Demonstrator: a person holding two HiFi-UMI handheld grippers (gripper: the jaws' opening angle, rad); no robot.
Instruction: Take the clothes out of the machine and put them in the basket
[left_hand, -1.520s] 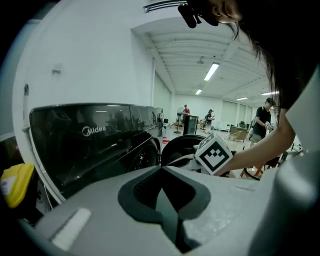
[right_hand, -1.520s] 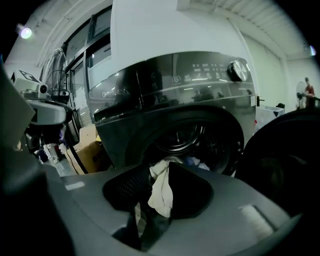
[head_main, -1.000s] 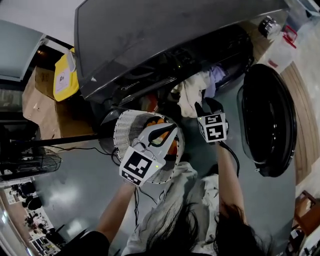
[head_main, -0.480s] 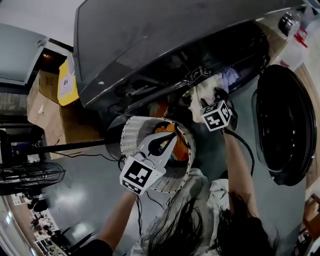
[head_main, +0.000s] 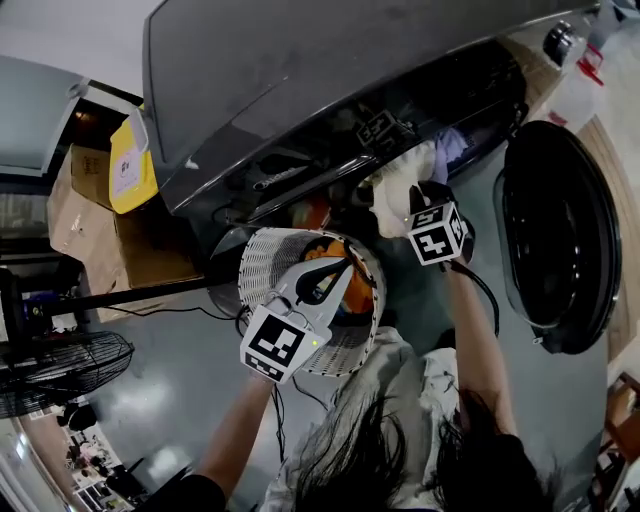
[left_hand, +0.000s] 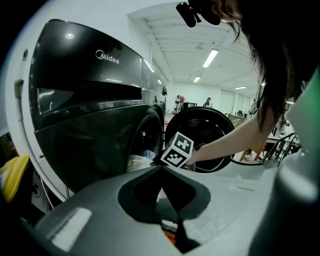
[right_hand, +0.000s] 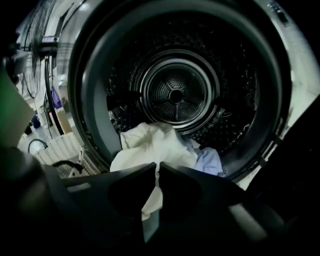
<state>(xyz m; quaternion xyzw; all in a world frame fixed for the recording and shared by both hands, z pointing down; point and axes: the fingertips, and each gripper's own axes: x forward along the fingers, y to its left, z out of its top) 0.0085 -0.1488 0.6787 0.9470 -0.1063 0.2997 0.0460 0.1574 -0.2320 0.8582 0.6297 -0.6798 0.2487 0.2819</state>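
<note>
Right gripper view, right gripper (right_hand: 157, 170) jaws just closed onto white garment (right_hand: 162, 145) at drum (right_hand: 177, 92) mouth, left gripper (left_hand: 162, 169) shut, empty, outside drum.

You're getting clear room in the upper dark metal drum (right_hand: 175, 95); crumpled white cloth (right_hand: 155, 147) is crowding its lower lip, round black door (head_main: 555, 235) is hanging open alongside.

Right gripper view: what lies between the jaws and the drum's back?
That view shows white cloth, nipped by the right gripper's just-closing jaws, and a pale blue garment.
</note>
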